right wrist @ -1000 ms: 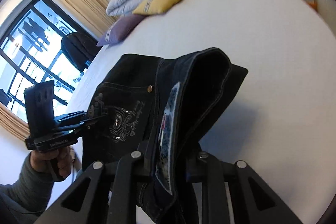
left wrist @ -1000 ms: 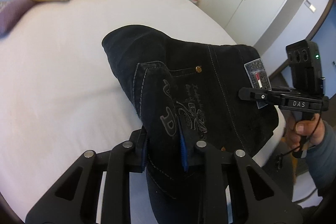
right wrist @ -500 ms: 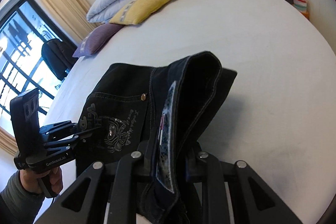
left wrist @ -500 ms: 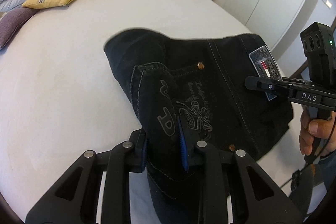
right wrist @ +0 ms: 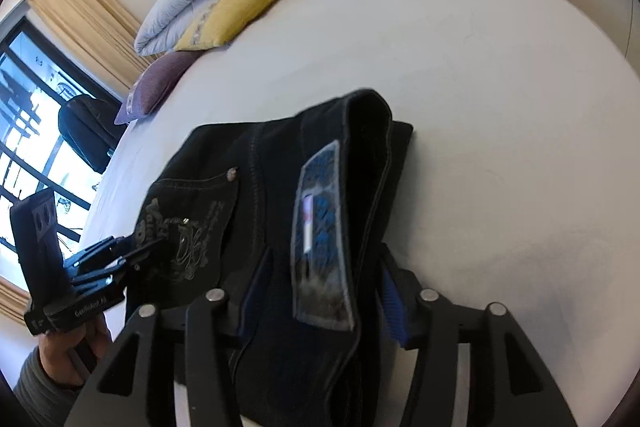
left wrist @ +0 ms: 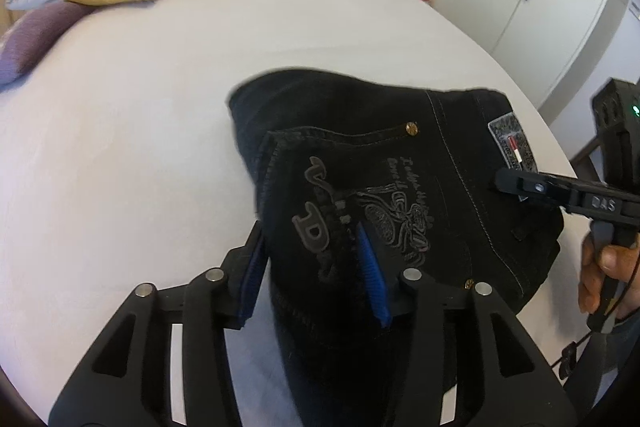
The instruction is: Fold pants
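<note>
Left wrist view: left gripper (left wrist: 316,267) opening, pants (left wrist: 400,187) lying loose between spreading jaws, on the bed (left wrist: 120,147); right gripper (right wrist: 320,291) opening likewise around the waistband. Risking, probably: denim snagging a pad on withdrawal, dragging the fold apart
</note>
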`<act>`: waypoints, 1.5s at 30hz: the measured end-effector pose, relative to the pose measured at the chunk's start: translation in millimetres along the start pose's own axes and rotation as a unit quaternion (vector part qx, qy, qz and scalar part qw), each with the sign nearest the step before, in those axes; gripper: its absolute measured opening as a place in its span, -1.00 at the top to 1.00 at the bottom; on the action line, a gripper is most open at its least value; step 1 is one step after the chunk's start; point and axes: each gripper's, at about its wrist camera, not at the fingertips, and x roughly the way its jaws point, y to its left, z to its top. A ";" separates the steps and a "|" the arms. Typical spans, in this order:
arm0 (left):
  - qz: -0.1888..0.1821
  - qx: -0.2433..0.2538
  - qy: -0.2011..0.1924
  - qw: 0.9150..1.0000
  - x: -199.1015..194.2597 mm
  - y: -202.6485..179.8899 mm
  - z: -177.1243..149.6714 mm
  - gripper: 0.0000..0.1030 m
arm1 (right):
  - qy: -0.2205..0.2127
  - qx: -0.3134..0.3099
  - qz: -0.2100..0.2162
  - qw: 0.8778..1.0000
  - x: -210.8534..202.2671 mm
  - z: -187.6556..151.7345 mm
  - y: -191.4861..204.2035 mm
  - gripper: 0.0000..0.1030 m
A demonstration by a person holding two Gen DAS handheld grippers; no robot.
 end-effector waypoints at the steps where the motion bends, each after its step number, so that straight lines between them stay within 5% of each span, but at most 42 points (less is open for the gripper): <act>1: 0.010 0.000 -0.016 1.000 -11.5 -0.7 -2.8 0.07 | -0.009 -0.008 -0.011 1.000 -10.4 -4.6 2.7 -0.22; 5: 0.038 0.000 -0.079 0.996 -58.4 -7.5 -13.9 -0.37 | -0.041 -0.029 -0.051 0.997 -45.7 -14.9 16.5 -0.49; 8: 0.045 0.010 -0.134 0.990 -101.6 -19.6 -25.6 -0.96 | -0.079 -0.049 -0.085 0.992 -82.3 -28.1 32.3 -0.72; 20: 0.099 0.021 -0.243 0.965 -248.4 -80.6 -96.9 -1.00 | -0.247 -0.129 -0.132 0.951 -230.3 -92.9 115.3 -1.00; 26: 0.141 -0.044 -0.215 0.965 -295.0 -96.7 -127.8 -1.00 | -0.275 -0.140 -0.176 0.935 -270.5 -124.2 154.2 -1.00; 33: 0.121 -0.030 -0.200 0.972 -312.2 -121.7 -155.7 -1.00 | -0.263 -0.126 -0.166 0.942 -275.9 -146.2 169.0 -1.00; 41: 0.083 -0.081 -0.156 0.981 -293.6 -114.0 -163.9 -1.00 | -0.247 -0.104 -0.170 0.948 -269.1 -149.0 165.3 -1.00; 45: 0.113 -0.094 -0.135 0.980 -281.6 -106.3 -159.1 -1.00 | -0.238 -0.102 -0.177 0.949 -265.2 -150.0 166.5 -1.00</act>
